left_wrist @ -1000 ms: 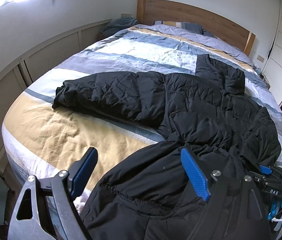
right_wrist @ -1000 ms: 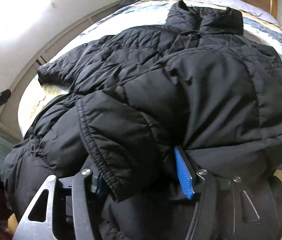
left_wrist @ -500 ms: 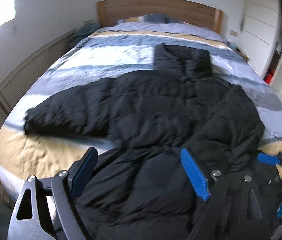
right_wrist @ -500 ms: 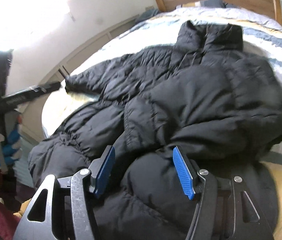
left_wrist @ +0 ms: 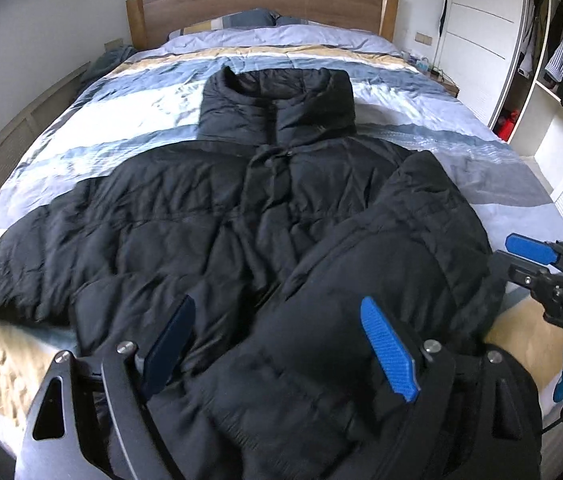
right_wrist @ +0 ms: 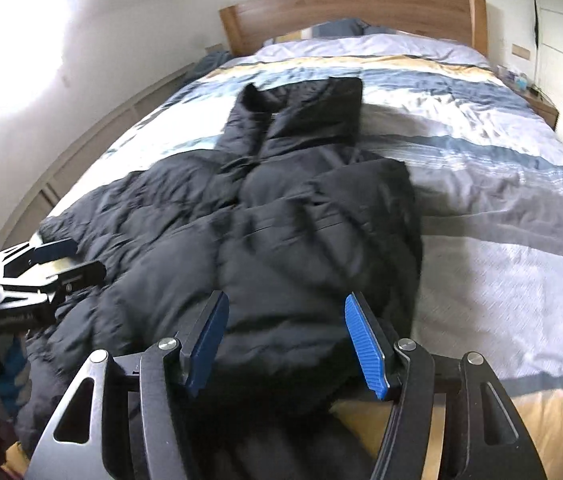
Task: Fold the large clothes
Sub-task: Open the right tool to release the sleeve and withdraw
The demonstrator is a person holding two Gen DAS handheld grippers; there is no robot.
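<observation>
Already the black puffer jacket [left_wrist: 209,224] lies spread on the bed [left_wrist: 461,152], one sleeve folded inward; both the left gripper [left_wrist: 277,344] and right gripper [right_wrist: 285,344] hover spread, empty. Springy padding could unfold it.

striped duvet [left_wrist: 421,120], wooden headboard [left_wrist: 257,4], open wardrobe [left_wrist: 553,60]

Each gripper [left_wrist: 281,344] [right_wrist: 285,340] is built of black arms, silver screws and 2 ribbed blue pads [left_wrist: 389,352].
</observation>
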